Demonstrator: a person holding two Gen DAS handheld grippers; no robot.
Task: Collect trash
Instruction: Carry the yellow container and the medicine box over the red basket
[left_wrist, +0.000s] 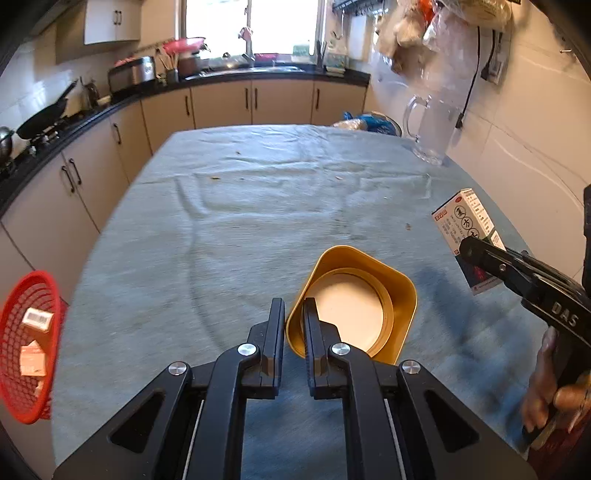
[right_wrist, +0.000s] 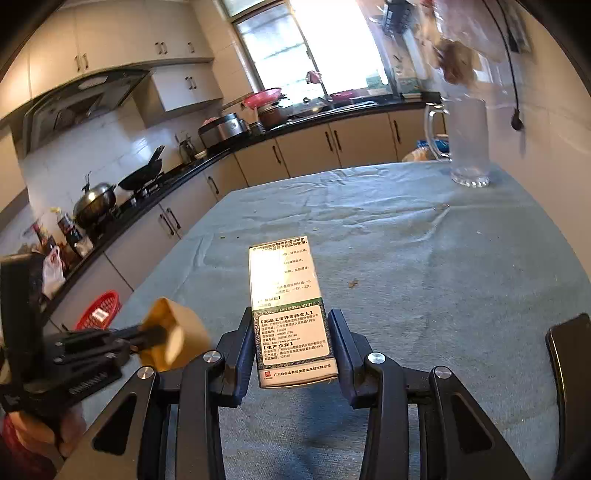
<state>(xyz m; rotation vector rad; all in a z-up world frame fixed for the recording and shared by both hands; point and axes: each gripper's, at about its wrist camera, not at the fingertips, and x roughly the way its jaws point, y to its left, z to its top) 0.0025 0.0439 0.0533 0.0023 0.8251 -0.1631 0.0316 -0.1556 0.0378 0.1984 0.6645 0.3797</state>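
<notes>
1. My left gripper (left_wrist: 293, 310): jaws pinched together on the wall of a gold square metal tin (left_wrist: 354, 306) with a pale round inside, held above the table.
2. My right gripper (right_wrist: 290, 325): jaws clamped on the sides of a white and green printed cardboard medicine box (right_wrist: 288, 306), also off the table.
3. Red plastic mesh basket (left_wrist: 27, 347): beyond the table's left edge, small cartons inside.
4. Blue-grey cloth-covered table (left_wrist: 258, 206): clear glass pitcher (left_wrist: 430, 129) at its far right corner.
</notes>
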